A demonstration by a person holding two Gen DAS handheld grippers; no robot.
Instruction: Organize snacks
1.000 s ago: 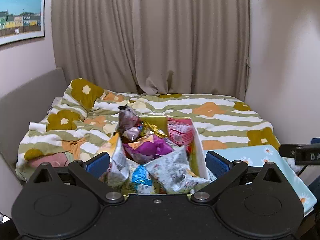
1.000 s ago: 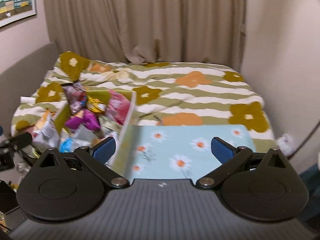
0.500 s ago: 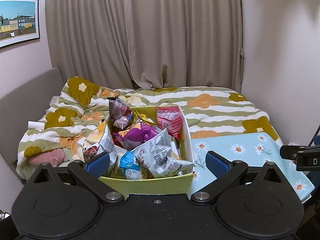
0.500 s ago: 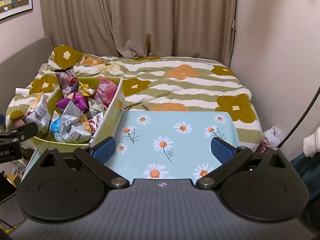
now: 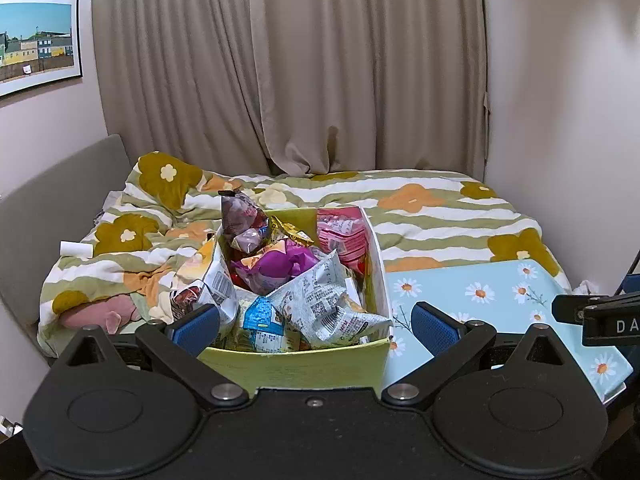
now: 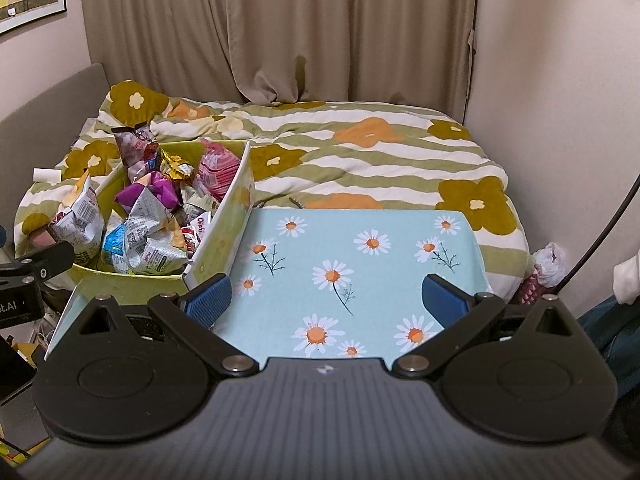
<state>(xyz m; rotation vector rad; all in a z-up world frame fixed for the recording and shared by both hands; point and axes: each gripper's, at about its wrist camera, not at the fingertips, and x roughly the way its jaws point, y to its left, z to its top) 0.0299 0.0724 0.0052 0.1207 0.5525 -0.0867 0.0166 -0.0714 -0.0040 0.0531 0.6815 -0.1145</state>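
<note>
Currently, snacks: packets (image 5: 316,300) heaped unsorted inside the green box (image 5: 296,364).
Daisy board (image 6: 360,264) beside box: bare.
Left claw (image 5: 314,322), right claw (image 6: 326,300): both apart, holding nothing.

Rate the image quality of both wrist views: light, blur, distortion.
Left wrist: even indoor light, sharp snack box, fisheye bends the curtain, dark vignette in the corners. Right wrist: similar soft light, daisy tray crisp, walls bowed, no glare.

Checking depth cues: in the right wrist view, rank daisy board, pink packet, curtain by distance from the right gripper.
1. daisy board, directly beneath the open right gripper.
2. pink packet, ahead-left, at the far end of the box.
3. curtain, back wall.
</note>
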